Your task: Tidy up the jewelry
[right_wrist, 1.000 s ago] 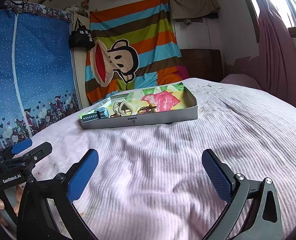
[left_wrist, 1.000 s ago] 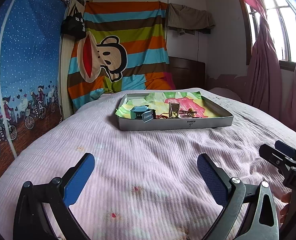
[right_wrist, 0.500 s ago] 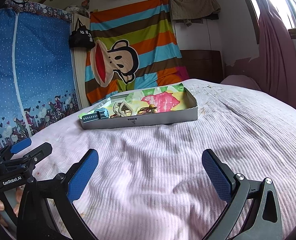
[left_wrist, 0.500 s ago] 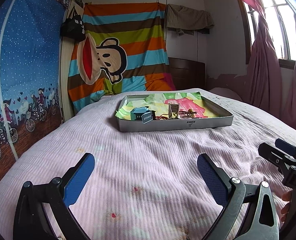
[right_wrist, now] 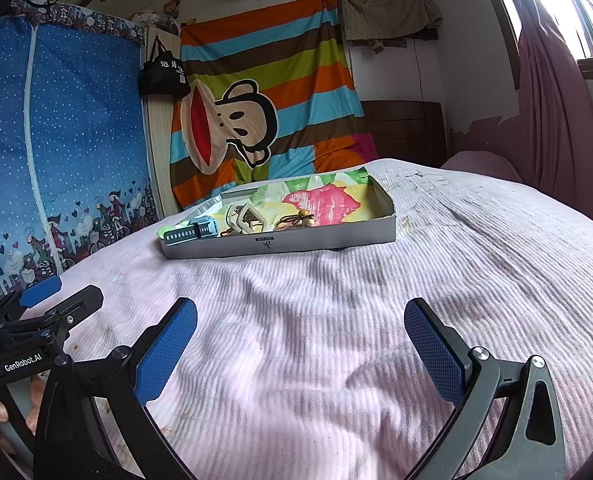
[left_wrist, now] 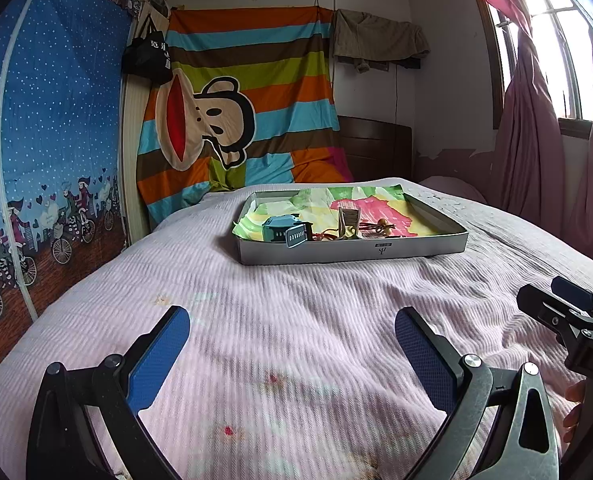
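A shallow grey tray [left_wrist: 352, 251] [right_wrist: 288, 245] lined with colourful paper rests on the pink bedspread, far ahead of both grippers. Inside it lie a blue watch [left_wrist: 286, 230] [right_wrist: 194, 230], a pale clip-like piece [left_wrist: 348, 220] [right_wrist: 246, 216] and a red cord with wooden beads [left_wrist: 378, 226] [right_wrist: 296, 218]. My left gripper [left_wrist: 292, 342] hovers open over the near bedspread, nothing between its blue pads. My right gripper [right_wrist: 300, 338] is likewise open and empty. Each gripper shows at the edge of the other's view, held by a hand.
The pink ribbed bedspread [left_wrist: 296, 320] covers the whole bed. A blue patterned wardrobe cover [left_wrist: 44, 152] stands to the left, a striped monkey cloth [left_wrist: 240, 112] hangs behind the bed, and pink curtains [left_wrist: 536, 128] with a window are on the right.
Both views have crept slightly forward toward the tray. The grippers stay open and empty.
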Demonstrator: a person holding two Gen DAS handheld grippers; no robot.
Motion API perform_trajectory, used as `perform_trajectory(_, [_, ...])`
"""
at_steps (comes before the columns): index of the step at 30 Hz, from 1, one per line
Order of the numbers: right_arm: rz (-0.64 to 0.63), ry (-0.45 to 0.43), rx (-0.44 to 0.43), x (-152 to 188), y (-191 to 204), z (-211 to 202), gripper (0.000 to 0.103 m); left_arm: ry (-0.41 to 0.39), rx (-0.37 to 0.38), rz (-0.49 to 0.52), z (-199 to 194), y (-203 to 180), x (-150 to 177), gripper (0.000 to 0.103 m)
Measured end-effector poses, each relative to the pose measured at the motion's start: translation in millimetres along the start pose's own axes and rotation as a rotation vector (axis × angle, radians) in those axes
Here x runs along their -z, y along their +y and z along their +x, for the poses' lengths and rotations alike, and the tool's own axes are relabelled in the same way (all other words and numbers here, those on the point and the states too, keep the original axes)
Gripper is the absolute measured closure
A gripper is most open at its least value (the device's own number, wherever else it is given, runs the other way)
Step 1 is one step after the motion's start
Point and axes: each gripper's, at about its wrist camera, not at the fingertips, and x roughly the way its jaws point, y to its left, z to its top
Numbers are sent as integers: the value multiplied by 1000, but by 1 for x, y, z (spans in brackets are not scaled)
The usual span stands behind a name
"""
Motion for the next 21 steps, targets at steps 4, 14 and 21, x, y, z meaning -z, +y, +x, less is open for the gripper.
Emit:
perform_trajectory(4, [0, 1, 0, 0, 0, 0, 1, 0, -1, 0, -1, 0, 0, 0])
perform_trajectory(14, [-1, 0, 0, -1, 0, 0, 1, -3, -3, 3, -1, 1, -1, 0])
perform_trajectory(21, [-2, 0, 0, 0, 0, 0, 1, -4, -2, 2, -1, 0, 0, 0])
